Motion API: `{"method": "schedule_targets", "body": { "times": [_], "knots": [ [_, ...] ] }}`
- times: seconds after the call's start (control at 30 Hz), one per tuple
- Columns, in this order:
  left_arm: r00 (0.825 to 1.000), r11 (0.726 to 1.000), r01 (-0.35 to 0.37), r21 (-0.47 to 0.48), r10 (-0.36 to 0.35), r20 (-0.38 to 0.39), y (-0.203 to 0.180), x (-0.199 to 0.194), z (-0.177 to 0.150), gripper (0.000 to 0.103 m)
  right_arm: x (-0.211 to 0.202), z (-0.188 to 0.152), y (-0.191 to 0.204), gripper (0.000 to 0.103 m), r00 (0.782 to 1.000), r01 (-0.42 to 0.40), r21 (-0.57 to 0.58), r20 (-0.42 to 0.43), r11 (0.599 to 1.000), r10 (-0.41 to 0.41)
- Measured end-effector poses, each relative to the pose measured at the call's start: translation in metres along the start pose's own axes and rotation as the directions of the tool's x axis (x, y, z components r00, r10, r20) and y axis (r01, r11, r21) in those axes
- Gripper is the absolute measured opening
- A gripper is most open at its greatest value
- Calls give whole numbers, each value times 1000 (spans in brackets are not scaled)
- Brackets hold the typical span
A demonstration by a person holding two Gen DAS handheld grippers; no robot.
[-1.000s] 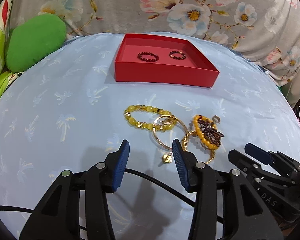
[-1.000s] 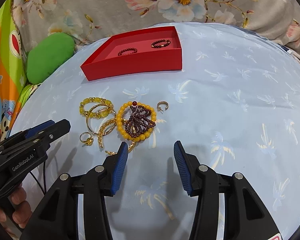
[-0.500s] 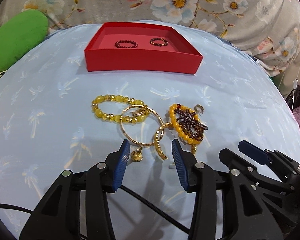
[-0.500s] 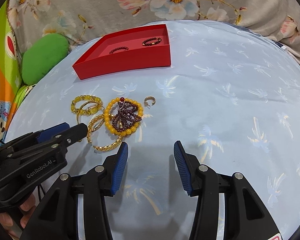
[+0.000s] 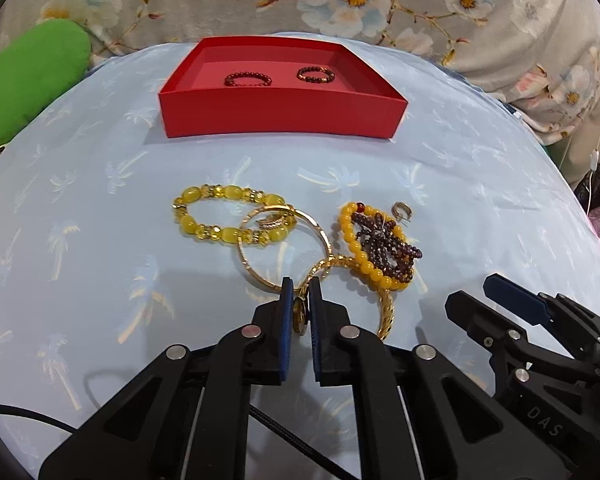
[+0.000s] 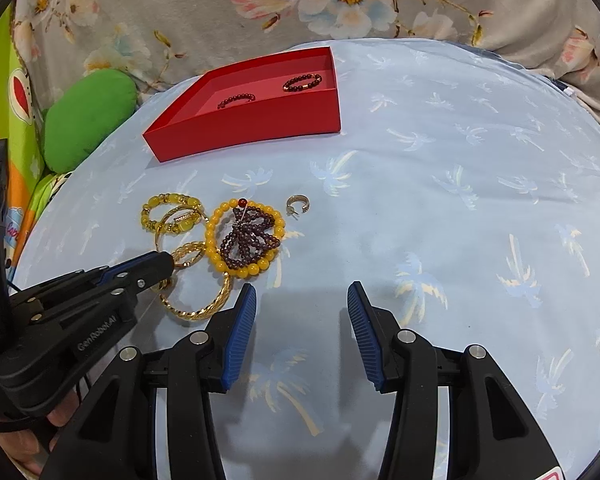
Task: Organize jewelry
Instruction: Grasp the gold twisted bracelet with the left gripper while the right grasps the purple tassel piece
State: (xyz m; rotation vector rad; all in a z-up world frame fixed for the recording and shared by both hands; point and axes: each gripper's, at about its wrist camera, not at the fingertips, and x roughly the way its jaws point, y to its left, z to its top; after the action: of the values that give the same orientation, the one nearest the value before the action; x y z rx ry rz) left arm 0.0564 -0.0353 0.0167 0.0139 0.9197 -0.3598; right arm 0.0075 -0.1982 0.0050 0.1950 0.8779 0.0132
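Note:
A red tray (image 5: 280, 118) (image 6: 252, 120) at the back holds two dark bead bracelets (image 5: 247, 79) (image 5: 315, 75). In front lies a pile: a yellow bead bracelet (image 5: 228, 220) (image 6: 168, 212), a thin gold bangle (image 5: 284, 248), a twisted gold bangle (image 5: 384, 308) (image 6: 200, 308), an amber bead ring with dark beads (image 5: 380, 244) (image 6: 246, 238), and a small gold earring (image 5: 401, 211) (image 6: 298, 204). My left gripper (image 5: 301, 304) (image 6: 168, 260) is shut on a small gold ring (image 5: 300, 314) at the pile's near edge. My right gripper (image 6: 302, 312) is open and empty, just right of the pile.
The jewelry lies on a pale blue cloth with palm prints (image 6: 460, 220). A green cushion (image 5: 28, 84) (image 6: 88, 116) sits at the left. Floral fabric (image 5: 340, 0) rises behind the tray.
My left gripper moved forward to the pile and shut on the small gold ring. My right gripper stayed open and shifted slightly.

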Motion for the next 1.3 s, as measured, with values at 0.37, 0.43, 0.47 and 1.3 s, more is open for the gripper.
{"method": "schedule_targets", "body": {
  "times": [0.37, 0.43, 0.47, 1.3],
  "knots": [
    [999, 998, -42, -49, 43, 15, 27, -15, 2, 8, 9, 17, 17, 47, 999, -40, -26, 8, 999, 40],
    [999, 997, -48, -61, 49, 12, 32, -16, 2, 8, 12, 21, 21, 44, 999, -47, -37, 11, 998, 47],
    [999, 997, -50, -63, 51, 11, 33, -16, 1, 8, 14, 22, 22, 42, 999, -50, -40, 12, 998, 51],
    [998, 996, -60, -68, 61, 6, 38, -17, -5, 8, 18, 32, 28, 8, 998, -49, -76, 29, 996, 51]
  ]
}}
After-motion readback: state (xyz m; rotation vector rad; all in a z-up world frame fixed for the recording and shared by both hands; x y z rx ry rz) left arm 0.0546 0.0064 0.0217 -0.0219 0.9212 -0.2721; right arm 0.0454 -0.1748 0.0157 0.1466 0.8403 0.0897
